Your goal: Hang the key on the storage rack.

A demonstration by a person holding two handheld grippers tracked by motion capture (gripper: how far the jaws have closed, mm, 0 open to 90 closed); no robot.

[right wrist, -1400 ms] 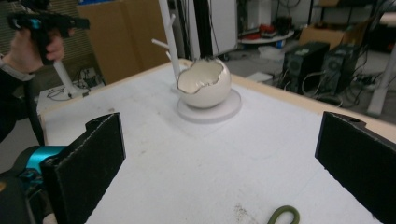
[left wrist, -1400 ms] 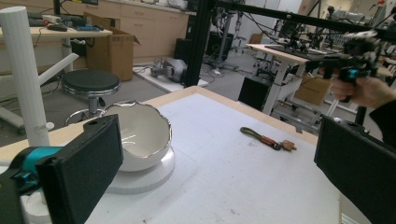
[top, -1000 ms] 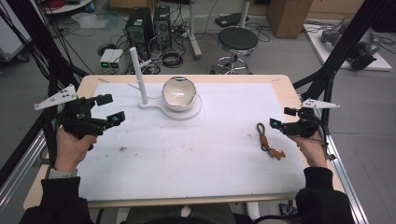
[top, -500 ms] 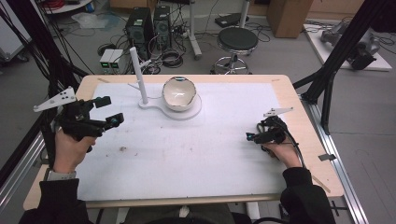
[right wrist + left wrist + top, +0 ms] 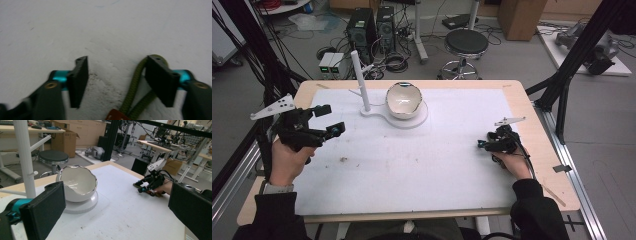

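right gripper [image 5: 484, 145]: has dropped from beside the cord to the mat [image 5: 452, 165]; jaws apart, straddling the green cord [image 5: 132, 87], one jaw against its loop, not yet closed. likely a pick-up starting.
left gripper [image 5: 329, 120]: unchanged, jaws wide, empty, raised.
bowl [image 5: 403, 100]: on its stand [image 5: 362, 85], far side.
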